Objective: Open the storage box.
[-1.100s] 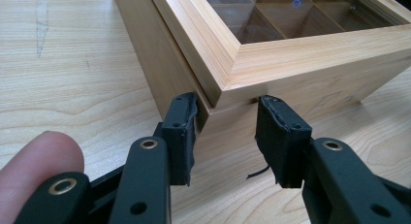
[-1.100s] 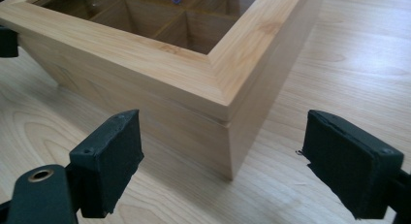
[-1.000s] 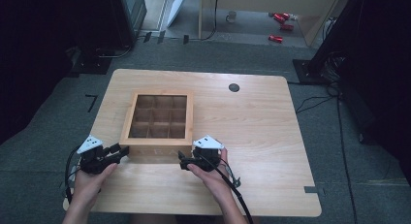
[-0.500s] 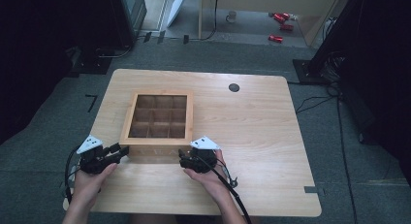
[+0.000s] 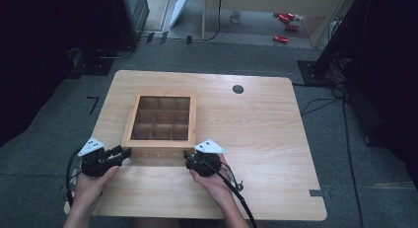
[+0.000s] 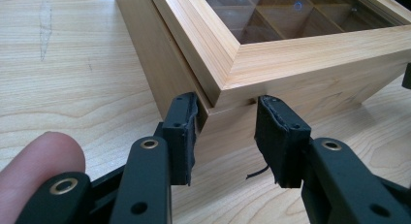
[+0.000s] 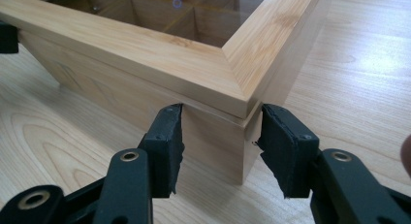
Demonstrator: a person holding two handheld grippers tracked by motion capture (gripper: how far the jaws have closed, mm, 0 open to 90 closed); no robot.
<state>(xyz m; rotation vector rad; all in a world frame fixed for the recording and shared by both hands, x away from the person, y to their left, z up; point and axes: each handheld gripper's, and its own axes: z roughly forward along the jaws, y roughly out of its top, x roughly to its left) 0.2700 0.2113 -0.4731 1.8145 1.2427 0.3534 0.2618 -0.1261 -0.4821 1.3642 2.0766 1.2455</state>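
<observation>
Since the earlier high view, little has shifted: both hands sit where they were, while the jaws of the right hand-held gripper [image 5: 190,159] have just been closing around the near right corner of the wooden box [image 5: 160,119]. That box lies on the bench [image 5: 256,134], left of its middle and towards the near edge. It is close to square, with sides roughly parallel to the bench edges and its glazed, nine-compartment lid facing up; the near wall faces the person.

At the left, the left hand-held gripper [image 5: 121,153] points at the box's near left corner. The left gripper view shows the jaws narrow and clamped on the box [image 6: 271,64], one pad on each wall of that corner just under the lid's overhang; a fingertip [image 6: 41,158] lies at the lower left.

At the right, the right gripper view shows the box's [image 7: 145,54] corner between the jaws, the left pad against the near wall and the right pad at the side wall; whether they press I cannot tell.

From above, the whole grid and both forearms show; the gripper views show the seam between lid and base.
</observation>
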